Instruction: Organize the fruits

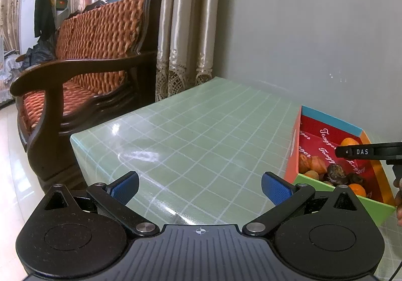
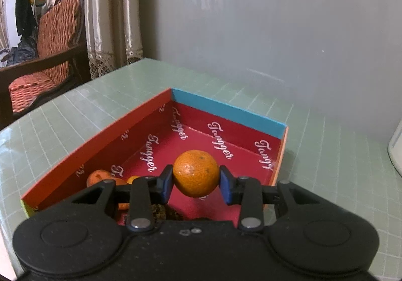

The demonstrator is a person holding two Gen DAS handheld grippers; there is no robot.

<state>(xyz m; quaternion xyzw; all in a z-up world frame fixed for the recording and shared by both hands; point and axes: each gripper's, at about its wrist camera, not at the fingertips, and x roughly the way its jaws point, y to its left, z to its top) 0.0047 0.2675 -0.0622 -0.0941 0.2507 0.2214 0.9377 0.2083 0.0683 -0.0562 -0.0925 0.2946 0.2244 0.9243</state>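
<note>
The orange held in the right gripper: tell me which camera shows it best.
The right wrist view. There the orange sits centred and close, clamped between the right gripper pads above the box. The left wrist view shows only its top at the far right edge, behind the gripper's finger.

The left wrist view sits low behind the left gripper (image 1: 199,189), looking forward along its spread fingers over the green gridded table (image 1: 191,130) toward the wooden sofa (image 1: 83,59) and curtains (image 1: 186,29). The box (image 1: 292,145) lies ahead to its right, cut by the frame edge. The right wrist view looks forward and slightly down from close behind the right gripper (image 2: 196,181), with the box (image 2: 227,111) just ahead and beneath. Both views share the box, the table, the grey wall (image 2: 276,29), the curtains and the sofa.
</note>
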